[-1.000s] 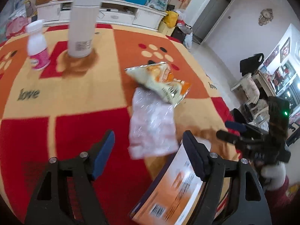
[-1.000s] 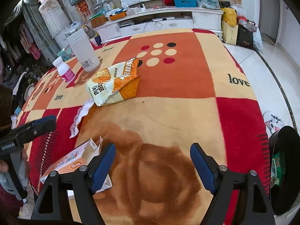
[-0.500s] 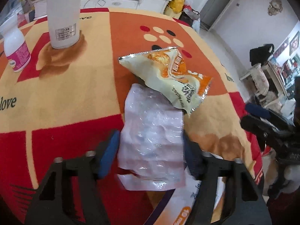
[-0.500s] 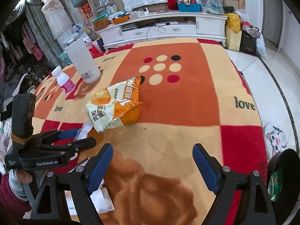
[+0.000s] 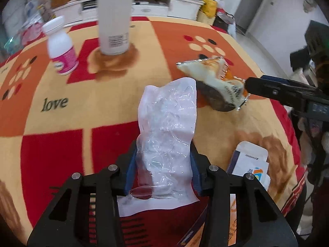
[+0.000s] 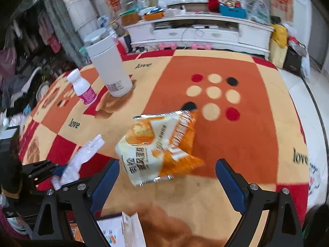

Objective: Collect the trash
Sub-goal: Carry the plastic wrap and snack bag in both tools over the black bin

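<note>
A crumpled clear plastic wrapper (image 5: 168,115) stands up between the blue pads of my left gripper (image 5: 163,154). The jaws are closing and press its lower part from both sides. The right wrist view shows the same wrapper (image 6: 82,156) sticking up from the left gripper (image 6: 51,170). An orange and white snack bag (image 6: 160,148) lies on the patterned cloth just ahead of my right gripper (image 6: 167,164). Its jaws are opening wide and touch nothing. In the left wrist view the right gripper's fingers (image 5: 277,90) reach in beside the snack bag (image 5: 216,78).
A flattened white and orange carton (image 5: 250,160) lies at the near edge, to the right of the wrapper. A tall white canister (image 5: 115,20) and a small pink-labelled bottle (image 5: 61,49) stand at the far side. The tabletop edge (image 6: 304,135) drops to floor tiles.
My left gripper closed in around the plastic wrapper, which now stands bunched between the pads. My right gripper moved forward to the snack bag and widened.
</note>
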Available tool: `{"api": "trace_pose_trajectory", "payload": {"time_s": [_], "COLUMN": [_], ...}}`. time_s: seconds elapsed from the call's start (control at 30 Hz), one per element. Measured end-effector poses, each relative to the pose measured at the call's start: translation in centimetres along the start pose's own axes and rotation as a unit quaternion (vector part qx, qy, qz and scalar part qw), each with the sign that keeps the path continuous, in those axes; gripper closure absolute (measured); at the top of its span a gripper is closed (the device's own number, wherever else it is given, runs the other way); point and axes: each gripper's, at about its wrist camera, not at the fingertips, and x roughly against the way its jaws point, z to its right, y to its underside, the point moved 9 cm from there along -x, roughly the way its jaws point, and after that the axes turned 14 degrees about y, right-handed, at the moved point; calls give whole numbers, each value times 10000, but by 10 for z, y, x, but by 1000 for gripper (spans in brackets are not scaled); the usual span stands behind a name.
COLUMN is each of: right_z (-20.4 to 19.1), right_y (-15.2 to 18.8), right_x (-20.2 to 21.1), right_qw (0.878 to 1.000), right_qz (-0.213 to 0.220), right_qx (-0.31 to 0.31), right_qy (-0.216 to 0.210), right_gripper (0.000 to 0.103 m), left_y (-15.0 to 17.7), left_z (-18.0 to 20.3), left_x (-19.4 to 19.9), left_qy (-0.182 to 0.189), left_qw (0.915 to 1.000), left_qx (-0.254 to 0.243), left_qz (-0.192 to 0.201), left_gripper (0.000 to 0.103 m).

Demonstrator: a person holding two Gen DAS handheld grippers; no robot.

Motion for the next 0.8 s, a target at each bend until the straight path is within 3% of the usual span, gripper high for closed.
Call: {"api": "trace_pose_trajectory", "payload": {"time_s": [0.33, 0.4, 0.43, 0.47, 0.53, 0.8], "right_z": [-10, -11, -11, -12, -15, -28], "right_y": [2, 4, 4, 4, 3, 16], "right_x": [-63, -63, -61, -59, -49, -21], "right_qw": [9975, 9981, 9985, 9987, 9988, 9969], "right_qz": [-684, -602, -542, -495, -314, -138], "right_qx": [148, 60, 40, 20, 18, 22], "right_qy": [27, -71, -97, -144, -370, -769], "right_gripper": [6, 6, 10, 27, 49, 55], "left_y": [3, 3, 2, 1, 0, -1], "left_z": [-2, -1, -2, -2, -2, 6], "left_x": [2, 0, -1, -1, 0, 10], "left_qy": [61, 62, 71, 78, 88, 77], "left_qw": [9999, 9999, 9998, 9998, 9997, 9995], "left_qx": [121, 124, 147, 166, 202, 209], "left_qz": [80, 79, 84, 91, 117, 225], "left_gripper": [60, 60, 60, 60, 61, 61]}}
